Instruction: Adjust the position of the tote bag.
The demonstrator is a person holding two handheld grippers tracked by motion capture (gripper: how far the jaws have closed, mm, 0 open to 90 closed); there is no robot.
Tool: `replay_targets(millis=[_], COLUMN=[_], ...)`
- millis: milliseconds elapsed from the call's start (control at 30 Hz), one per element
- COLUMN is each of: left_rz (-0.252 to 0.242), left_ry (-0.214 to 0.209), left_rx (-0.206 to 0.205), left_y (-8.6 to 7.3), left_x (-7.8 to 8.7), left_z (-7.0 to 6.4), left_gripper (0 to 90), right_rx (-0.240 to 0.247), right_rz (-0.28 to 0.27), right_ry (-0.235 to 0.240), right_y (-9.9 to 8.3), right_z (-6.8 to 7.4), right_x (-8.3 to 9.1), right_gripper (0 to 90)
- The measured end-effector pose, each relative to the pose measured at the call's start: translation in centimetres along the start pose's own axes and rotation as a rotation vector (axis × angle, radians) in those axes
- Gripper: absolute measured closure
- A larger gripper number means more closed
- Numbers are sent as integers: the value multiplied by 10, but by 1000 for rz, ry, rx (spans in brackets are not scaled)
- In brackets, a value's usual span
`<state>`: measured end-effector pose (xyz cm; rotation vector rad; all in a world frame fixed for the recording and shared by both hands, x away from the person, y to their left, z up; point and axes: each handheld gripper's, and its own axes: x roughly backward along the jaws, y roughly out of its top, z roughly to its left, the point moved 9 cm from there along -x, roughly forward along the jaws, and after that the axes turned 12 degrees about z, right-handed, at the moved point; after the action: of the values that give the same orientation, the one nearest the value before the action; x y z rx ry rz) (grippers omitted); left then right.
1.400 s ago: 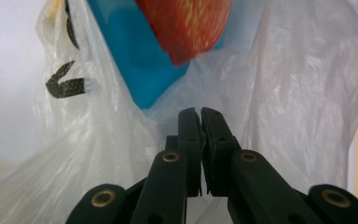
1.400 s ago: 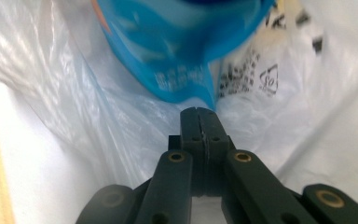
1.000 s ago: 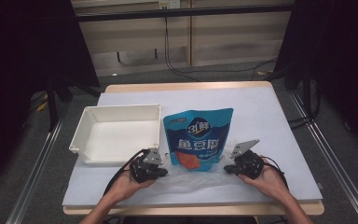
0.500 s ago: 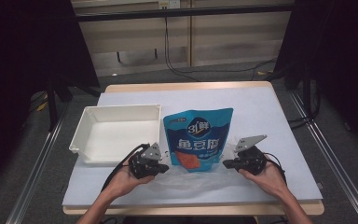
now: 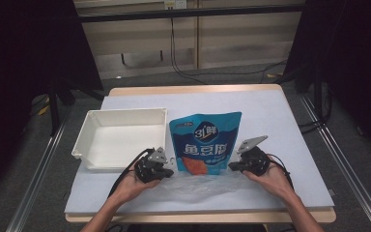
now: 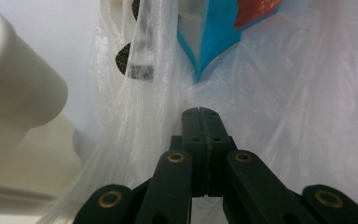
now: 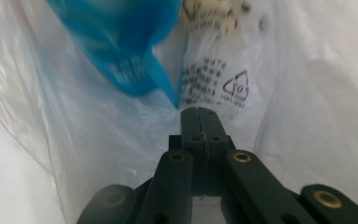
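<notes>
Clear plastic bag [image 5: 193,186] lies flat on the desk [image 5: 290,121], its mouth toward the blue snack pouch [image 5: 205,142], whose bottom end rests between the two tools. Left tool [image 5: 166,170] and right tool [image 5: 232,166] each have their jaws pressed together on a side of the film, just short of a pouch corner, probably to spread the opening so the pouch can slide in. White tray [image 5: 84,140] sits beyond the left tool.
</notes>
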<state>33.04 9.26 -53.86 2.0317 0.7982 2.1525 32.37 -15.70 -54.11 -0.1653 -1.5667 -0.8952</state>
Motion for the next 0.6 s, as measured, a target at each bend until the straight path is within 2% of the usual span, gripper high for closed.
replay_targets(millis=[67, 100, 167, 233, 267, 367, 400, 500, 567, 600], left_rz=[47, 47, 57, 69, 77, 77, 89, 114, 123, 120], left_ry=[39, 39, 35, 37, 41, 57, 62, 88, 95, 93], left_rx=[-45, -45, -38, -37, -45, -49, -60, -80, -86, -82], left_y=[-4, -4, -8, -12, -15, -14, -15, -19, -25, -27], left_x=[3, 3, 5, 7, 8, 7, 8, 10, 13, 14], left_z=[-1, -1, 1, 3, 3, 2, 2, 1, 0, 0], left_gripper=[900, 900, 900, 900, 900, 900, 900, 900, 900, 900], right_rx=[31, 36, 36, 54, 66, 76, 95, 113, 113, 98], right_rz=[30, 35, 50, 69, 93, 118, 128, 138, 152, 147], right_ry=[-57, -70, -68, -98, -133, -145, -160, -175, -175, -165], right_y=[-2, -3, -6, -10, -16, -21, -25, -27, -32, -33], right_z=[-2, -4, -4, -7, -8, -8, -10, -10, -8, -7], right_x=[1, 2, 4, 7, 10, 13, 15, 16, 19, 20], right_gripper=[900, 900, 900, 900, 900, 900, 900, 900, 900, 900])
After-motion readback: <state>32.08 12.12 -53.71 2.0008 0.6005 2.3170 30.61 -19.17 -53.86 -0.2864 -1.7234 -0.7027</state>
